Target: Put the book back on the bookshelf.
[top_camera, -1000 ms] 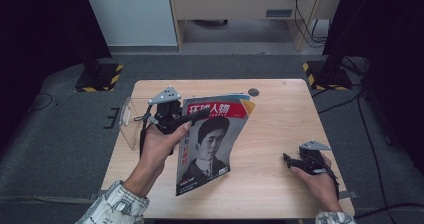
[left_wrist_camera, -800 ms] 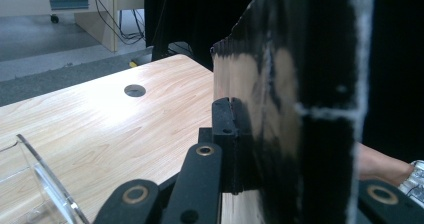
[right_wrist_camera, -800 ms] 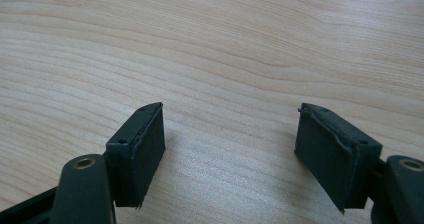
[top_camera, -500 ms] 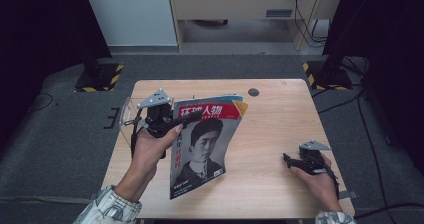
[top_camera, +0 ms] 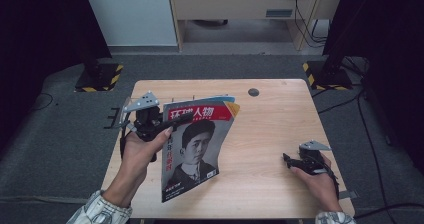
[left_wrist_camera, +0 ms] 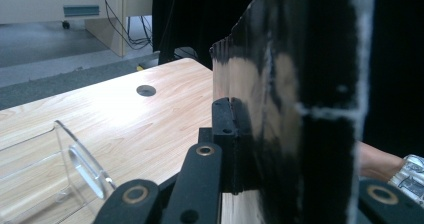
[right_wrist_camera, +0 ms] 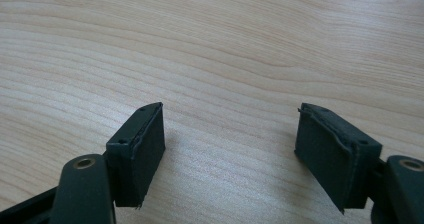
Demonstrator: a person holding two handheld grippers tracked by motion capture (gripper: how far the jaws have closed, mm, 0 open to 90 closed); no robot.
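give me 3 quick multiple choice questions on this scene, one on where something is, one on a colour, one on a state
1. Where does the clear plastic stand sit?
A. at the table's left edge, beside the left gripper
B. at the table's right edge
C. on the floor

2. What colour is the band across the top of the magazine cover?
A. green
B. red
C. yellow

3. How is the right gripper?
A. shut on the magazine
B. shut on nothing
C. open, low over the bare table

Answers:
1. A: the high view shows the stand at the left edge of the table, next to the left gripper.
2. B: the band with white characters is red.
3. C: the right gripper view shows its jaws apart with only wood between them, while the left gripper clamps the magazine.
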